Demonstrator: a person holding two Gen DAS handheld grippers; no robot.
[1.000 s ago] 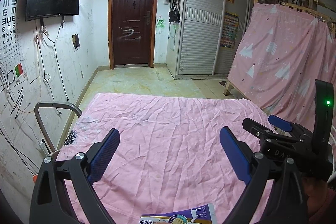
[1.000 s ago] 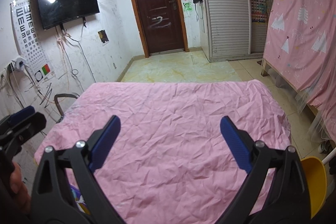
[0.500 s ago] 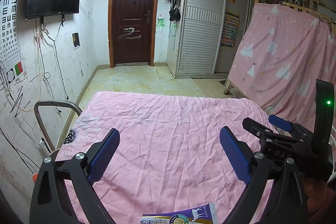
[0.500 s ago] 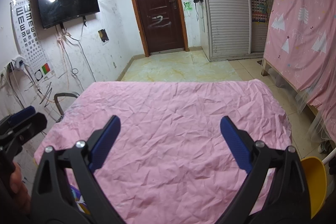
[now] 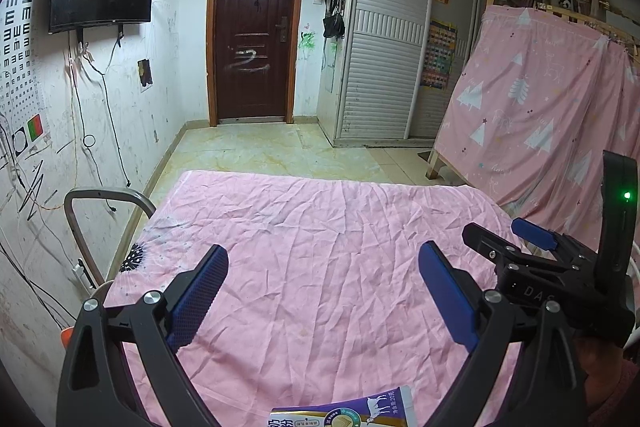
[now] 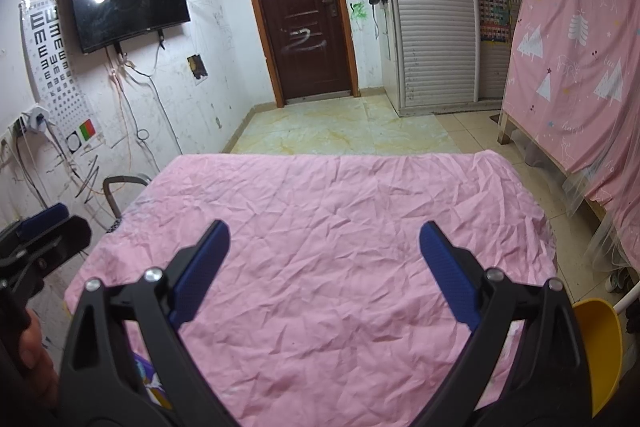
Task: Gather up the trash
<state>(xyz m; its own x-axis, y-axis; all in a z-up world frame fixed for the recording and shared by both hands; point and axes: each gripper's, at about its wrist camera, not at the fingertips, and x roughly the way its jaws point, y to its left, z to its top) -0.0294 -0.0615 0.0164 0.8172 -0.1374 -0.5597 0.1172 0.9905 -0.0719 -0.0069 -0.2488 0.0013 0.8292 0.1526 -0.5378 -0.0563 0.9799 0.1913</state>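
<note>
Fingers wide apart on your left gripper (image 5: 322, 291) and right gripper (image 6: 323, 269), both empty. That purple wrapper (image 5: 344, 411) sits just below your left, ready to collect

Two matching black hand-held grippers with blue pads

The left gripper (image 5: 322, 287) and right gripper (image 6: 324, 263) share black triangular arms, silver screws and textured blue pads (image 5: 198, 295); the right's housing carries a green light and "DAS" lettering.
</note>
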